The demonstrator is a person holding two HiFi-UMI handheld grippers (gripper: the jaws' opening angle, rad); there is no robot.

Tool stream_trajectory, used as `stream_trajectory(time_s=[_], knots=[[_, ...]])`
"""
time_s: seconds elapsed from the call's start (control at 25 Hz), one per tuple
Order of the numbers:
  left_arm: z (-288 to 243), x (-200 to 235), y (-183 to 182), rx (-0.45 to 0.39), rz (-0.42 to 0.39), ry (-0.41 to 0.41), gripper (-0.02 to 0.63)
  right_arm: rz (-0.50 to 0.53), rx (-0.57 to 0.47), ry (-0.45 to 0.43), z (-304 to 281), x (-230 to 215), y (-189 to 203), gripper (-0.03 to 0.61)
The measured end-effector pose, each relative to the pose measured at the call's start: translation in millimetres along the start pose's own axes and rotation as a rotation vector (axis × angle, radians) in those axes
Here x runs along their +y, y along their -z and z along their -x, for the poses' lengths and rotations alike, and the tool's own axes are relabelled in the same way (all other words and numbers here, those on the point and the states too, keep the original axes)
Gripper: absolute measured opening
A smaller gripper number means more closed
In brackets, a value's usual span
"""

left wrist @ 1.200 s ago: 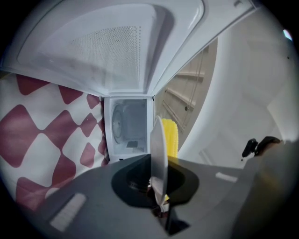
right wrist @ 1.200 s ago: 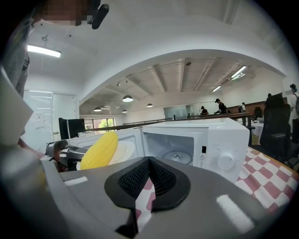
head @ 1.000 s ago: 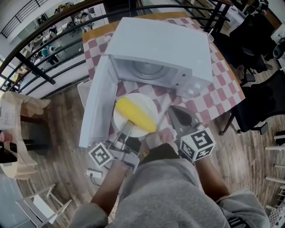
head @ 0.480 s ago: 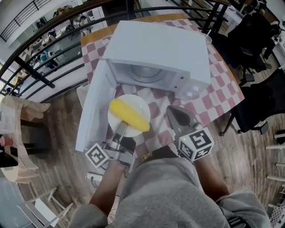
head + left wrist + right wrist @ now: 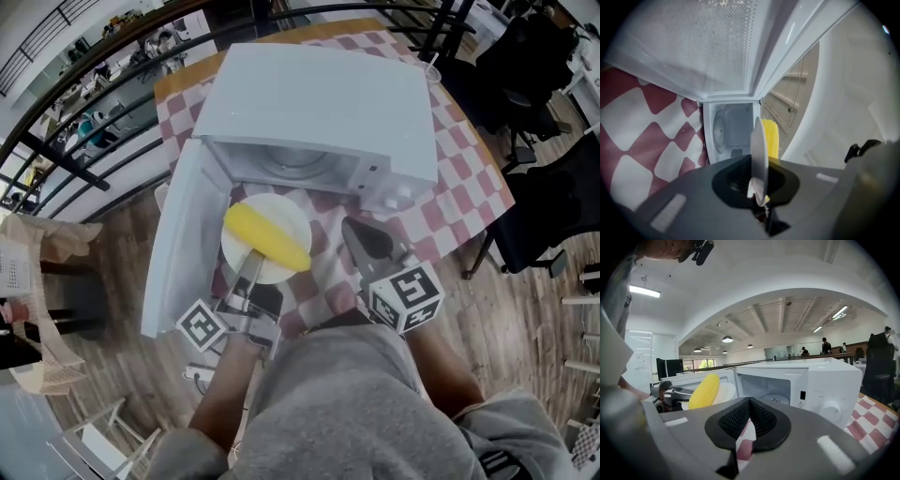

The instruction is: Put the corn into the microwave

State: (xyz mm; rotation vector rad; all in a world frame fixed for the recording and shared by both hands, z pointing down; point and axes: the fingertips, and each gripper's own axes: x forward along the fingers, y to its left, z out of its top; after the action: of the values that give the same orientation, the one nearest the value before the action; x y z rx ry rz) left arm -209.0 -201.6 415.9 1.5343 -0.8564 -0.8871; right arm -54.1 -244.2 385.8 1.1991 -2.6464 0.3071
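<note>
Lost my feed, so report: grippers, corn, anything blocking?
Left gripper shut on plate rim; right gripper shut, empty. Corn on plate, in front of microwave, not yet inside. Door wide open; nothing seen blocking.

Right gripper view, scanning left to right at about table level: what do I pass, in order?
Left gripper, shut on the plate rim → corn on that plate → open microwave cavity → microwave knob → checked tablecloth.

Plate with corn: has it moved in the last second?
Yes. The plate, held by the left gripper, has edged closer to the open front of the microwave.
</note>
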Motion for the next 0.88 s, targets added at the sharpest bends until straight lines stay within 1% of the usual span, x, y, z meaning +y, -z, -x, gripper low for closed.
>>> stream_trajectory(time_s=[0.24,0.4,0.64,0.88], knots=[[-31,8,-8,0.005,-0.003,-0.015,0.015,-0.024,0.008,-0.012,-18,-18,-3,-0.003],[-52,17,-11,0.008,0.01,-0.02,0.015,-0.032,0.022,-0.023,-30,-27,0,-0.003],[-79,32,-20,0.017,0.006,-0.042,0.015,-0.042,0.044,-0.049,-48,-33,1,-0.003],[-99,55,-27,0.011,0.034,-0.08,0.015,-0.057,0.052,-0.078,-63,-34,2,-0.003]])
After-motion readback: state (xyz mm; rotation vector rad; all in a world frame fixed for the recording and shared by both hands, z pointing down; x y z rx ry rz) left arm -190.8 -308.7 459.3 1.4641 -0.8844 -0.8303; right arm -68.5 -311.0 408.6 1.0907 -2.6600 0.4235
